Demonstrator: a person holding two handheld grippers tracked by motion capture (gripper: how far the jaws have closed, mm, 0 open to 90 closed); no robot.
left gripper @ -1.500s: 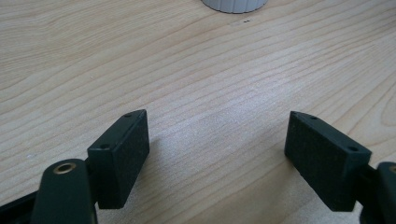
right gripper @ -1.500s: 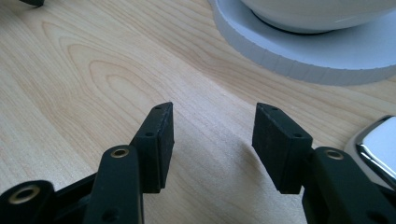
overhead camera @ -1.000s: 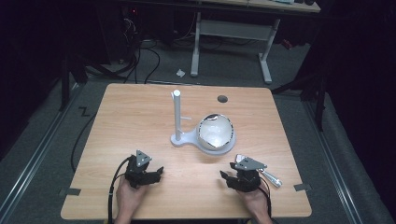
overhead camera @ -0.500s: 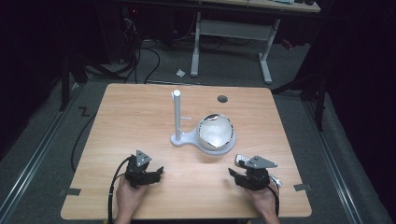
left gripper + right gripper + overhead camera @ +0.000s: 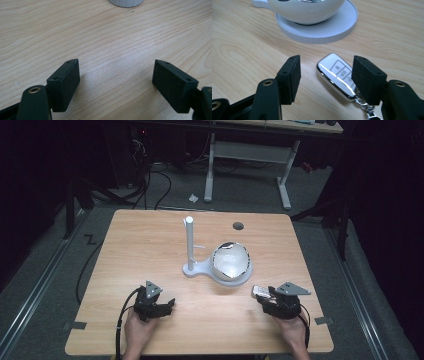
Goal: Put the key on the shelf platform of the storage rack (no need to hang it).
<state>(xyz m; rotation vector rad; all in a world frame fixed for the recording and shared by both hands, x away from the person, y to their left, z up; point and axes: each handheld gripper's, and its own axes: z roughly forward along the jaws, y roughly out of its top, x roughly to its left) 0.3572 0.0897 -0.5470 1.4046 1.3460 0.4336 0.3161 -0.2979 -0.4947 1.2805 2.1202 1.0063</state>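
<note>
Right tool (image 5: 325, 75) wide, just opened around chrome car key fob (image 5: 338, 75) lying loose on wooden bench (image 5: 150, 245); left tool (image 5: 116, 82) wide, empty.

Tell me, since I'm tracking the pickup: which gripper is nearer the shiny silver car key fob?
Right. The right gripper has the silver car key fob between its open jaws; the left gripper rests across the table.

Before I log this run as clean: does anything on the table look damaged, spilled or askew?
Nothing stands out. The car key lies flat on the table between the open right gripper, and the bowl sits upright on its stand.
</note>
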